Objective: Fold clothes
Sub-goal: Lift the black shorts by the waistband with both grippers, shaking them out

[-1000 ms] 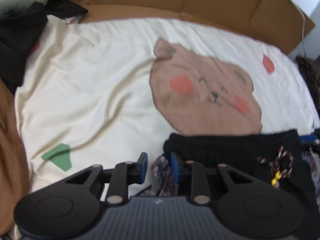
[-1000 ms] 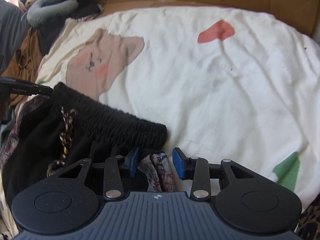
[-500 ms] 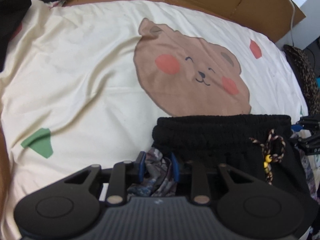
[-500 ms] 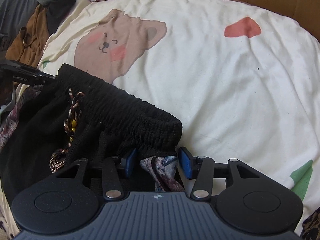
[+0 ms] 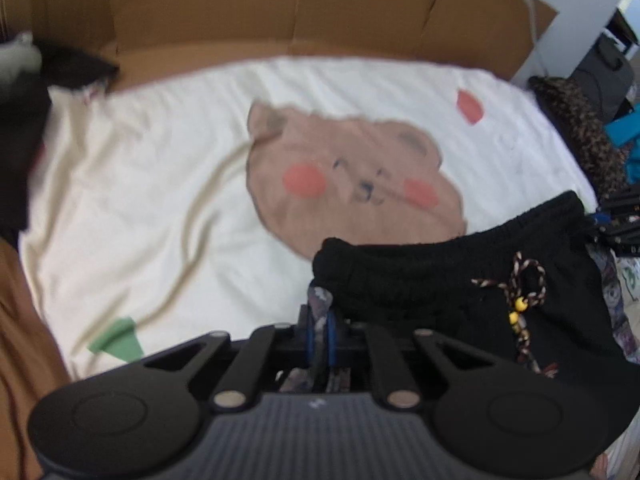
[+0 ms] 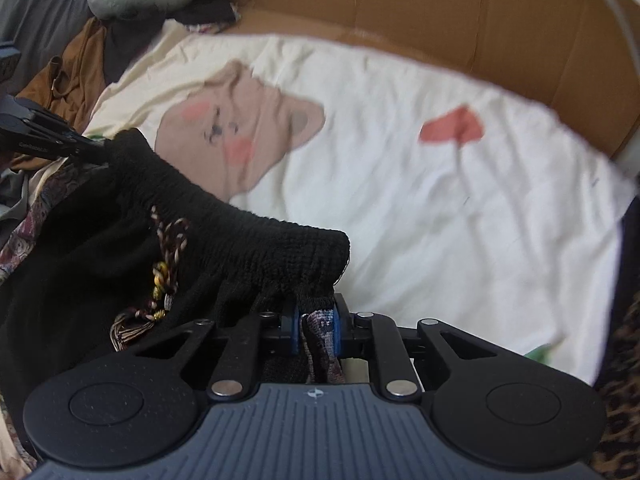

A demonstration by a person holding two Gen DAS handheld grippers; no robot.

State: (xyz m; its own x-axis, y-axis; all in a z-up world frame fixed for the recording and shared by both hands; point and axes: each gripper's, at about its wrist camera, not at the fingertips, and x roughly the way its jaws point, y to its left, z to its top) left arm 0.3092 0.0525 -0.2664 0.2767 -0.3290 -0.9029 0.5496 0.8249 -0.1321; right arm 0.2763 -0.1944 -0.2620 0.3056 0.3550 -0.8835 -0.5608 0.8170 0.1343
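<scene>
1. The garment [image 5: 460,280] is a black piece with a ribbed elastic waistband [image 6: 248,236], a braided drawstring [image 6: 166,264] with yellow beads, and patterned fabric [image 6: 322,340] showing at the sides. It hangs between my 2 tools, lifted above the cream sheet [image 5: 140,184], waistband uppermost and stretched across.
2. I judge it soft and light: the band sags between the 2 corners and the body drapes limp below. The knit looks grippy, not slippery, and nothing on it is fragile except perhaps the beaded cord, which could snag.
3. My left gripper [image 5: 319,326] has its blue pads drawn together on the patterned fabric just below the waistband's left corner.
4. My right gripper [image 6: 316,330] is likewise pinched on a bunch of patterned cloth under the right corner.
5. These corners seem the right holds; gripping just under the elastic gives a thick edge that should not slide out. A grip lower in the thin cloth would likely let the band flop.
6. Below lies the sheet with its bear print [image 5: 352,184], the likely place to lay it flat. A cardboard wall [image 6: 460,20] runs behind, and other clothes [image 6: 76,68] are heaped at the left.
</scene>
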